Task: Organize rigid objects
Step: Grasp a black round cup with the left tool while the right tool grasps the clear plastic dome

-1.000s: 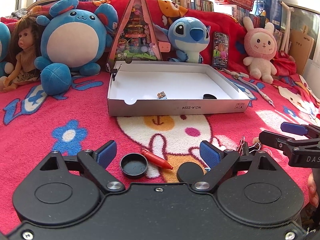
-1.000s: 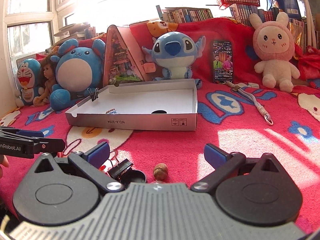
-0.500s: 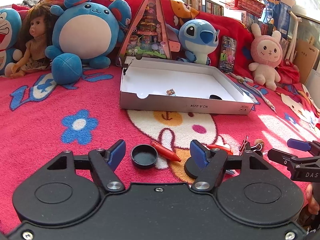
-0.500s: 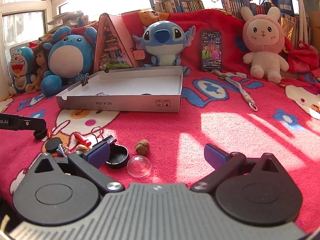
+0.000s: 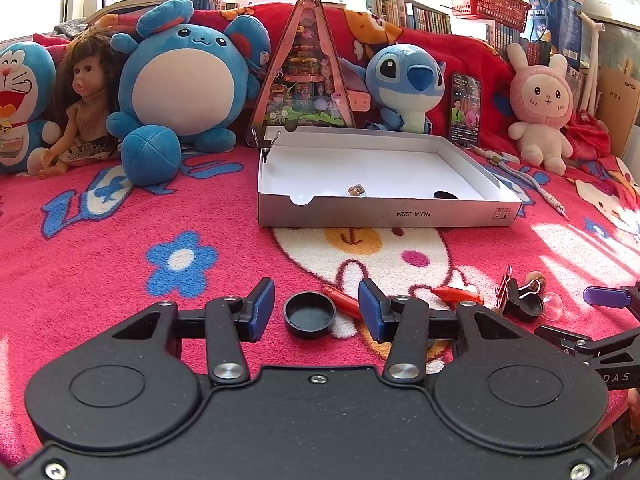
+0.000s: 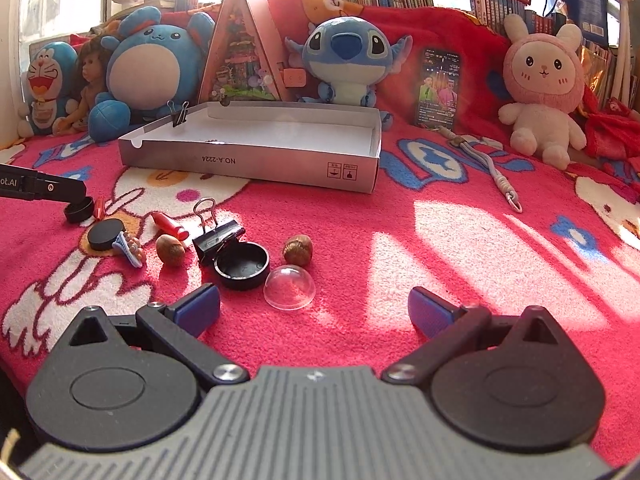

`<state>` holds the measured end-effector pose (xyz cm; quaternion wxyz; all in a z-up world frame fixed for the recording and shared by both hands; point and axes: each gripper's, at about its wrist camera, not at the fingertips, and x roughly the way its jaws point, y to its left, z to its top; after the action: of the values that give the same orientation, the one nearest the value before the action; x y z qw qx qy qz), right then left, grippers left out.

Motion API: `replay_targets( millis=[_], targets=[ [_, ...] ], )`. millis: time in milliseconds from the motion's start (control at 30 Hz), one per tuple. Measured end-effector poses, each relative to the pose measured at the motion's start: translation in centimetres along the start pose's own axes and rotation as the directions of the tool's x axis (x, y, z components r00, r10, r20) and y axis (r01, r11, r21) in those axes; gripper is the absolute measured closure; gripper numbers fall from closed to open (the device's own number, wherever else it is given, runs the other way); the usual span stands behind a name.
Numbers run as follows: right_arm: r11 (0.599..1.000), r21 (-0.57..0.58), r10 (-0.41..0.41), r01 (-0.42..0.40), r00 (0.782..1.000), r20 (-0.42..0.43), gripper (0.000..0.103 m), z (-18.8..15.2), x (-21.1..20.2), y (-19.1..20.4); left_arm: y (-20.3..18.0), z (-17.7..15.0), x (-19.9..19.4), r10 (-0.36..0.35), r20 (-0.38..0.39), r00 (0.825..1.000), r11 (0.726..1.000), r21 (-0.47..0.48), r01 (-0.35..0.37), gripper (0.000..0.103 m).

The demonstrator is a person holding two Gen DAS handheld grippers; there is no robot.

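Nearest in the left wrist view, the left gripper (image 5: 316, 314), jaws closing, with a shallow round black plastic cap (image 5: 308, 314) lying between the blue pads but not yet pressed by either. Just right of that cap, a small red plastic crayon-shaped piece (image 5: 342, 299), partly hidden behind the right pad. Nearest in the right wrist view, the right gripper (image 6: 314, 308), jaws spread wide and holding nothing, low over the red patterned blanket (image 6: 400, 264). Just ahead of it, a clear plastic dome (image 6: 289, 287), touching or nearly touching a larger open black round cap (image 6: 242, 265), with a brown walnut-like nut (image 6: 297, 251) just behind. Against that larger cap, a black metal binder clip (image 6: 216, 236); further left, a second brown nut (image 6: 171, 250), a flat black disc (image 6: 105, 234) and another red crayon-shaped piece (image 6: 170, 226). Towards the middle of the blanket, a shallow white cardboard box lid (image 5: 384, 213) with a tiny brownish item (image 5: 356, 190) and a dark round piece (image 5: 445, 195) inside near its front wall. Along the far edge, a row of plush toys (image 5: 184, 80).
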<state>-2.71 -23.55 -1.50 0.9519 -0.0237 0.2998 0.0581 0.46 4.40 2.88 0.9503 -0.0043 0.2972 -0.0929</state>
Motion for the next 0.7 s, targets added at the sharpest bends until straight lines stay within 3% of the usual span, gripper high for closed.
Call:
replay_targets(
  millis=[67,167,267,333,533,700],
  targets=[
    [1.0,0.009,0.004,-0.004,1.0,-0.005,0.0,0.0,0.1,0.0,0.2,-0.1,0.0,0.008,-0.001,1.0,1.0,0.003,-0.008,0.058],
    [1.0,0.004,0.017,-0.017,1.0,-0.001,0.012,0.1,0.0,0.1,0.4,-0.5,0.3,0.012,-0.018,1.0,1.0,-0.003,-0.012,0.058],
    [0.999,-0.011,0.035,-0.035,0.999,0.007,0.026,0.1,-0.4,0.5,0.5,-0.8,0.4,0.004,-0.029,1.0,1.0,-0.016,-0.004,0.058],
    [0.999,-0.018,0.033,-0.032,0.999,0.012,0.042,0.2,-0.6,0.7,0.5,-0.9,0.4,-0.001,-0.032,0.999,1.0,-0.019,0.0,0.058],
    [0.999,-0.028,0.031,-0.03,0.999,0.018,0.069,0.4,-0.8,1.0,0.5,-1.4,0.5,0.017,-0.037,0.999,1.0,-0.013,-0.017,0.058],
    [0.999,-0.037,0.021,-0.02,1.0,0.023,0.071,0.4,-0.9,1.2,0.4,-1.7,0.9,0.014,-0.049,0.999,1.0,-0.007,-0.015,0.063]
  ],
)
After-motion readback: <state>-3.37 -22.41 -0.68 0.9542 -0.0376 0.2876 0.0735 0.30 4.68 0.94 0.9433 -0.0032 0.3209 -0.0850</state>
